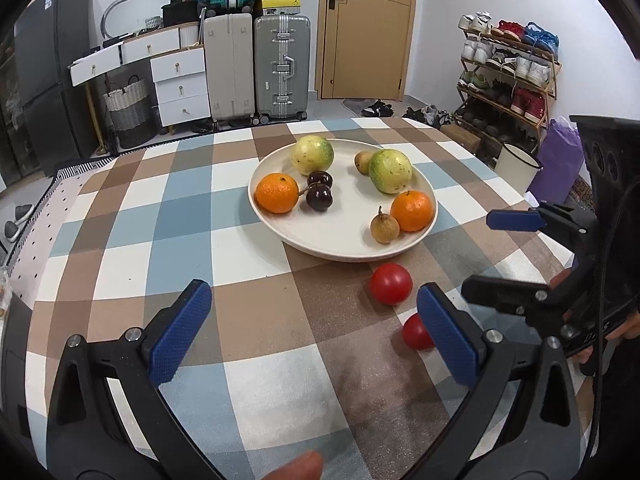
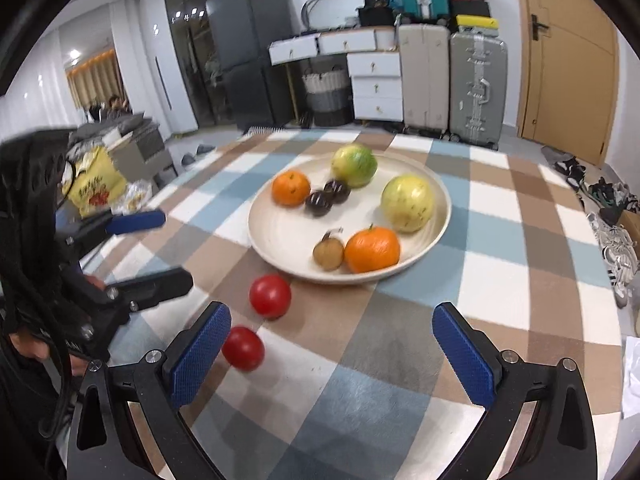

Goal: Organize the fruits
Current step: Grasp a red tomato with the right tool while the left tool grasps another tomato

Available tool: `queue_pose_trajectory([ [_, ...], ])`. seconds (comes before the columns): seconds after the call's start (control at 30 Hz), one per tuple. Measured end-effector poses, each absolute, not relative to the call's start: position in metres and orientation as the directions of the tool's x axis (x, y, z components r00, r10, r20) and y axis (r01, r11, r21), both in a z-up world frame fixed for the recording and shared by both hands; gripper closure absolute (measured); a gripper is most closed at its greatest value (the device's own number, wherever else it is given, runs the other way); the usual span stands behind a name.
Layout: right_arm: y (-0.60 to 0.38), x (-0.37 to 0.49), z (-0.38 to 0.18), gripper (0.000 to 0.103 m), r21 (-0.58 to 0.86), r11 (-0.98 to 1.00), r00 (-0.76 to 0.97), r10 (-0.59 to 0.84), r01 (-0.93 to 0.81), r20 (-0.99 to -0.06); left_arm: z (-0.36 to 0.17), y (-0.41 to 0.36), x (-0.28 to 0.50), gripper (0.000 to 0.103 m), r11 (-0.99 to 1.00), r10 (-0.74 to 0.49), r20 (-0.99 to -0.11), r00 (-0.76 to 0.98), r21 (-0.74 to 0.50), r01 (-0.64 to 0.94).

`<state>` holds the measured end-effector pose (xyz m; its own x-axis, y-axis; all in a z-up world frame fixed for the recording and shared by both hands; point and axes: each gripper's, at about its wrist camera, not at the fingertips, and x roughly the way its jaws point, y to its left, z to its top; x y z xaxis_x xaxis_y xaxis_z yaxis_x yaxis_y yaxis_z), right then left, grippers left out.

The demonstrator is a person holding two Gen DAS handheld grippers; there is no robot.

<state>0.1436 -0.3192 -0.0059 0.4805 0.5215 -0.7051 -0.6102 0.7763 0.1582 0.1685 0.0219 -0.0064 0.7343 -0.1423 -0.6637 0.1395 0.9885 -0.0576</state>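
A cream plate (image 1: 344, 240) (image 2: 280, 236) on the checked tablecloth holds two oranges (image 1: 277, 193) (image 2: 372, 249), two green-yellow round fruits (image 1: 390, 171) (image 2: 407, 203), two dark cherries (image 1: 319, 190) (image 2: 326, 198) and small brown fruits (image 1: 384, 228) (image 2: 328, 253). Two red tomatoes lie on the cloth in front of the plate, one nearer it (image 1: 390, 283) (image 2: 270, 295) and one closer to me (image 1: 416, 332) (image 2: 243, 348). My left gripper (image 1: 316, 332) is open and empty, its right finger beside the closer tomato. My right gripper (image 2: 332, 356) is open and empty, its left finger beside that tomato.
The table (image 1: 248, 248) has a rounded edge. Beyond it stand suitcases (image 1: 282, 68), white drawers (image 1: 182, 84), a door (image 1: 366, 28) and a shoe rack (image 1: 508, 76). Each gripper shows at the side of the other's view: the right gripper (image 1: 516, 260), the left gripper (image 2: 152, 248).
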Motion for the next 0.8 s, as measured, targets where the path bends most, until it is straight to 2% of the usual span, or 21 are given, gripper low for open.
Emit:
queue_pose_trajectory([
  [0.53,-0.288,0.131,-0.033,0.002,0.150,0.694,0.352,0.524,-0.704,-0.776,-0.013,0.034,0.175,0.001,0.993,-0.118,-0.680,0.723,-0.076,0.091],
  [0.8,-0.276,0.120,-0.036,0.024,0.105,0.655,0.344,0.518,-0.748,-0.783,-0.018,0.043,0.180,0.001,0.993,-0.110,-0.691,0.715,-0.098,0.058],
])
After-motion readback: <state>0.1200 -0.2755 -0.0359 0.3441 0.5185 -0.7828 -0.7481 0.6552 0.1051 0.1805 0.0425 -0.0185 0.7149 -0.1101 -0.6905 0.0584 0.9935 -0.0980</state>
